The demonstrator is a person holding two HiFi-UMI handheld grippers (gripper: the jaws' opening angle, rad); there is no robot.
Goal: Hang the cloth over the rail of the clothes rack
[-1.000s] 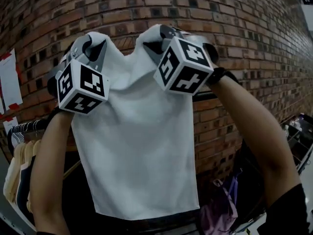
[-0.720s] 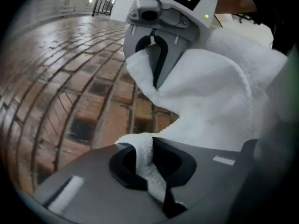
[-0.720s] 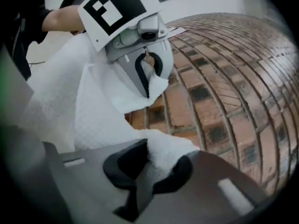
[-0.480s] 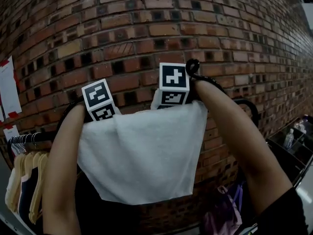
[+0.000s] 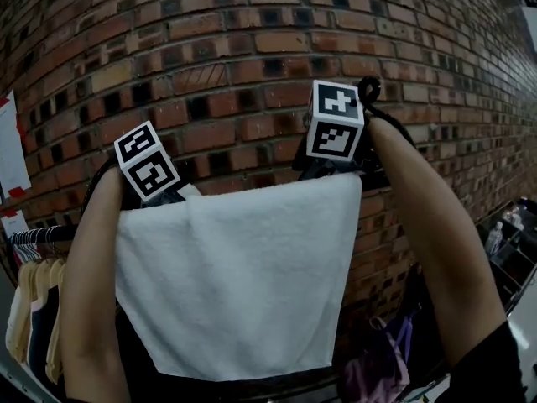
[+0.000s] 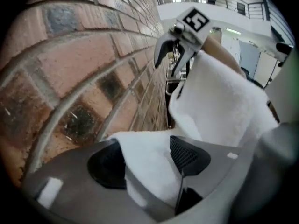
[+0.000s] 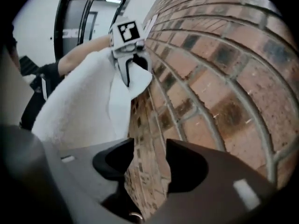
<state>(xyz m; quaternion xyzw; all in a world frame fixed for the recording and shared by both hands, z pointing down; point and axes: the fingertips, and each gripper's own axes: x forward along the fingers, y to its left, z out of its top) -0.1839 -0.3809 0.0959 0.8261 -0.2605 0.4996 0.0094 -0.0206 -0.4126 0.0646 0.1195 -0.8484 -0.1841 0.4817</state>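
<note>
A white cloth (image 5: 239,284) hangs draped over the dark rail (image 5: 52,232) of the clothes rack, its front half spread flat below both grippers. My left gripper (image 5: 164,198) sits at the cloth's top left corner. In the left gripper view its jaws (image 6: 147,157) are opening, with a fold of the cloth (image 6: 149,167) still lying loosely between them. My right gripper (image 5: 323,170) is at the top right corner. Its jaws (image 7: 147,160) are opening with nothing between them, only brick wall behind. The cloth (image 7: 79,101) hangs to their left.
A brick wall (image 5: 235,65) stands close behind the rail. Garments on hangers (image 5: 29,309) crowd the rail's left end. A purple garment (image 5: 382,351) hangs low at the right. Paper sheets (image 5: 13,145) are stuck on the wall at the left.
The cloth, held up high by both shut grippers, came down over the rail and now hangs there. Both grippers dropped behind its top edge and their jaws opened.
</note>
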